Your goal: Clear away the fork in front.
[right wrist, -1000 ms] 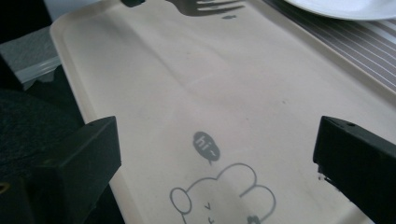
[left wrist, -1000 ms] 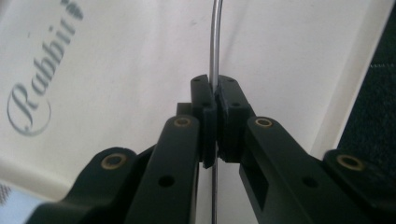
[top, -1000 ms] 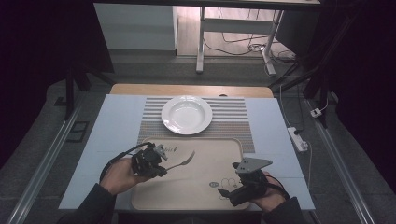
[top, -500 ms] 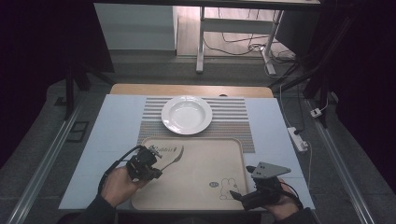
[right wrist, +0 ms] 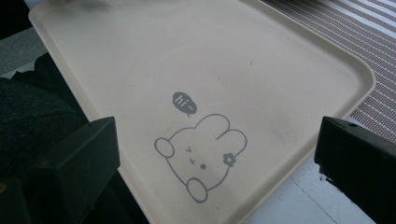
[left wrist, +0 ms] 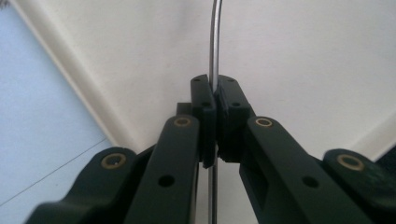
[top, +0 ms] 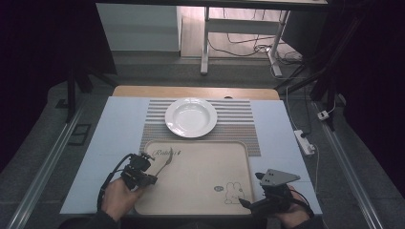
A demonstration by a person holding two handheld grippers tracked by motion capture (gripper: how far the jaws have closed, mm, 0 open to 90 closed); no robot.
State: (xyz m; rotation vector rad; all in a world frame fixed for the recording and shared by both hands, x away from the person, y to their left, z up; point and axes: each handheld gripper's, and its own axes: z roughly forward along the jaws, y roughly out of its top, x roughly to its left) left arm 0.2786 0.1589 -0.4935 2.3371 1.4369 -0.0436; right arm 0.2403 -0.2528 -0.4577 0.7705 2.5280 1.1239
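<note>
A slim metal utensil, seemingly a fork, lies low over the near-left part of the beige tray. My left gripper is shut on its handle, and the left gripper view has the thin handle pinched edge-on between the pads. My right gripper sits at the tray's near-right corner. In the right gripper view its jaws stand wide open over the rabbit drawing with nothing between them.
A white plate stands on a striped placemat just beyond the tray. Both rest on a pale blue table cover. A power strip lies off the table's right edge.
My left gripper has carried the utensil leftward and lower, toward the tray's left rim. My right gripper has slid right and nearer, from over the tray to its near-right corner.
</note>
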